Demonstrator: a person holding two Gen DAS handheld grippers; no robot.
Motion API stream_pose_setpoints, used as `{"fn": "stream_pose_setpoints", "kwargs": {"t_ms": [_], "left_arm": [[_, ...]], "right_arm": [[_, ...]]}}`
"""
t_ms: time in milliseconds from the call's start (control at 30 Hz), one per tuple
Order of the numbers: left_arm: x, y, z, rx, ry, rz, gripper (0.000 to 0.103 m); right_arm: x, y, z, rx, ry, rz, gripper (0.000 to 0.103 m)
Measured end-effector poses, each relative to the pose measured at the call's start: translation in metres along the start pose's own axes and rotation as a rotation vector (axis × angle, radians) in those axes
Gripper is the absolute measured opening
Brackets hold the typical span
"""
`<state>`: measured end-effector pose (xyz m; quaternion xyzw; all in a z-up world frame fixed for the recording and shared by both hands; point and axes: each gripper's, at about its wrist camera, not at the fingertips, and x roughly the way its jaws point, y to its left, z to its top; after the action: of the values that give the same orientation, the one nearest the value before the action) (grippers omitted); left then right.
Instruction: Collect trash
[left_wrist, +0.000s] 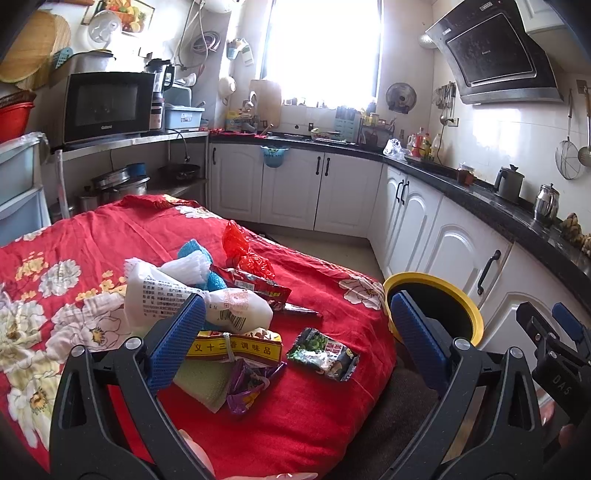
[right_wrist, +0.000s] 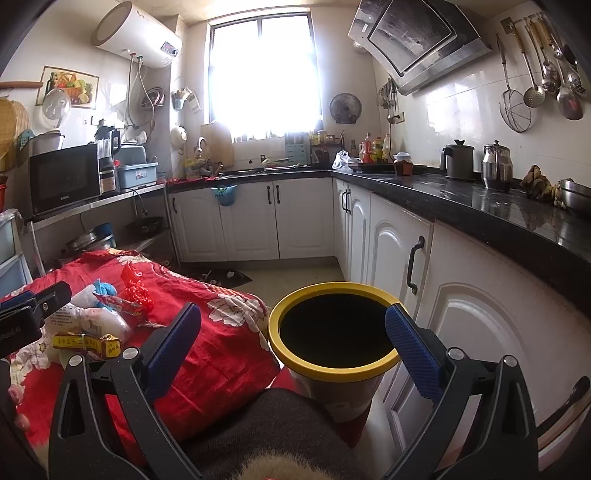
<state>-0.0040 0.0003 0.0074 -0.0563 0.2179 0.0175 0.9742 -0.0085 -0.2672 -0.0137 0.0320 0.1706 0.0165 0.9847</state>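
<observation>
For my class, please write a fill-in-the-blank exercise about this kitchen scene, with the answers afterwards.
1. The wrappers lie on a ____ floral cloth.
2. The bin has a ____ rim.
3. Both the left hand-held gripper and the right hand-held gripper are ____.
4. The bin stands beside white ____ doors.

Answers: red; yellow; open; cabinet

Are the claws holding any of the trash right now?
No. The left claw is open above the wrappers on the red cloth. The right claw is open and empty in front of the yellow-rimmed bin.
</observation>
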Motion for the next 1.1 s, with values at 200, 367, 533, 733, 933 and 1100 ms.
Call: {"fn": "stream_pose_setpoints", "kwargs": {"t_ms": [200,367,533,733,933,1100], "left_arm": [[-0.0005,0.0001,0.0004,0.001,-0.001,0.002,0.092],[-0.0008,0.0006,0.0005,0.001,-0.001,0.002,0.092],[-0.0007,0.0005,-0.0001,0.001,-0.001,0.000,0.092],[-0.0014,0.0015,-0.0008,0.001,-0.003,0.005,0.092],[-0.0016,0.0027,-0.0001,-0.001,-0.003,0.006,0.092],[-0.0020,0.0060,0.0009,-0.012,-0.007,0.008,0.092]], "right_arm": [[-0.0001,-0.0001,-0.0003,0.001,0.000,0.001,0.097],[0.0000,-0.0001,-0.0007,0.001,-0.001,0.001,0.097],[0.0001,-0.0003,-0.0003,0.002,0.002,0.001,0.097],[0.0000,-0.0005,0.0001,0.002,0.003,0.002,0.097],[0.0026,0.0015,-0.0009,-0.004,0.009,0.011,0.097],[0.0062,0.0059,-0.0029,-0.019,0.022,0.037,0.097]]}}
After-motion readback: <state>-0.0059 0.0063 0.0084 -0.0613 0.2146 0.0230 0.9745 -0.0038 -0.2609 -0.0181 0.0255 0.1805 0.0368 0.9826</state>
